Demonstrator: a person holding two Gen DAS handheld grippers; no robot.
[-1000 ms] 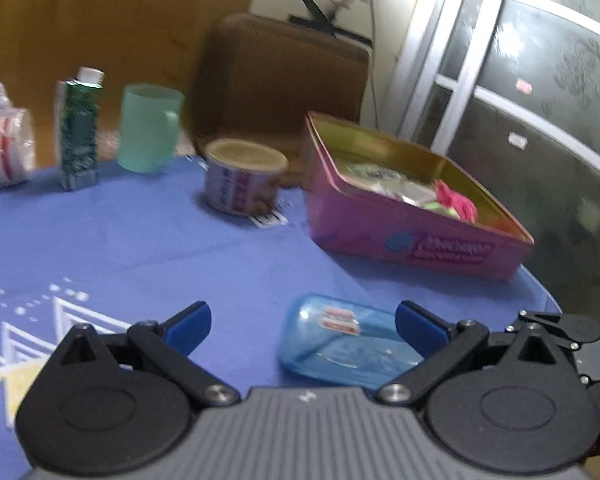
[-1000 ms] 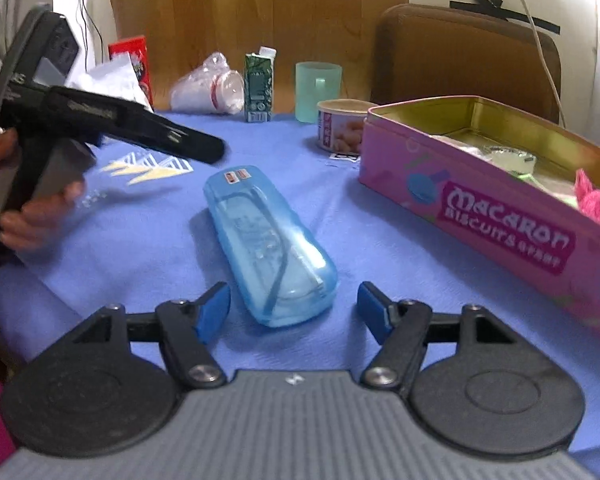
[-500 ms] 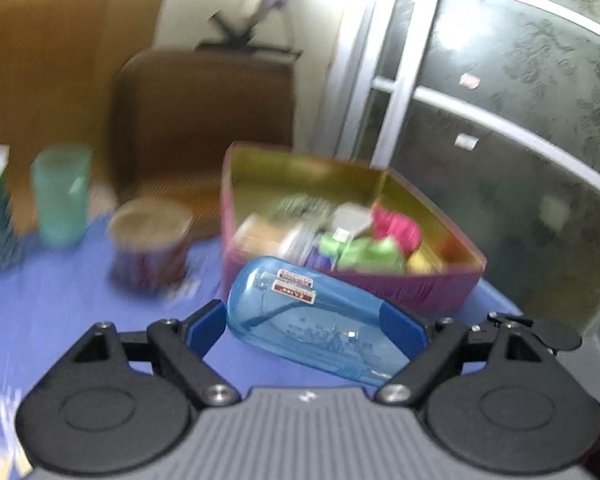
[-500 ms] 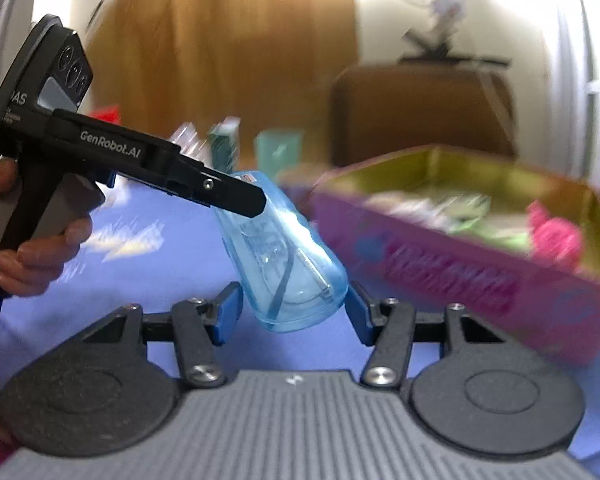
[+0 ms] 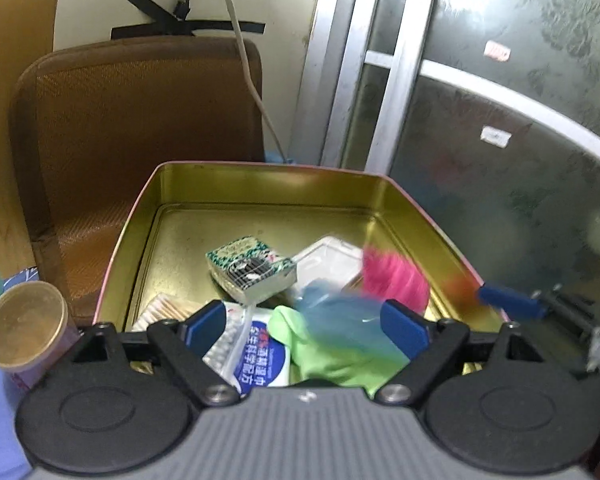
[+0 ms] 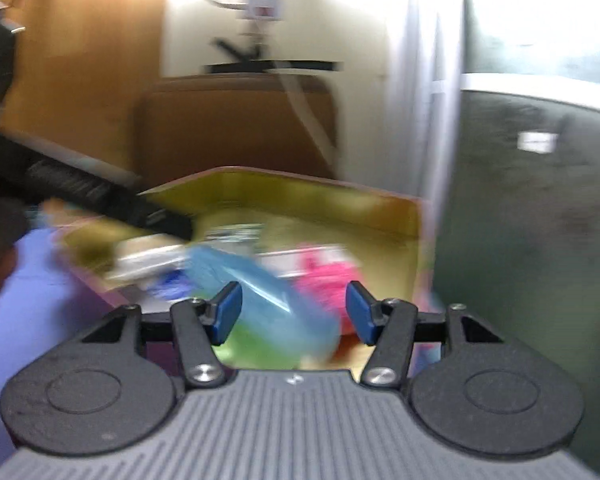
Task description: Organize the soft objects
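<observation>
Jaws of both grippers flank the blue case (image 5: 342, 326) above the tin (image 5: 260, 184).

Brown chair (image 5: 140, 120) behind the table; round tub (image 5: 24, 328) left

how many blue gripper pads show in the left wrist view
3. Two are the left gripper's own pads, one at left and one at right of the blue case. A third, farther right, is the other gripper's; its mate is hidden.

Brown chair (image 5: 140, 128) by cream wall (image 5: 100, 0) w/ frosted glass door (image 5: 500, 120).
</observation>
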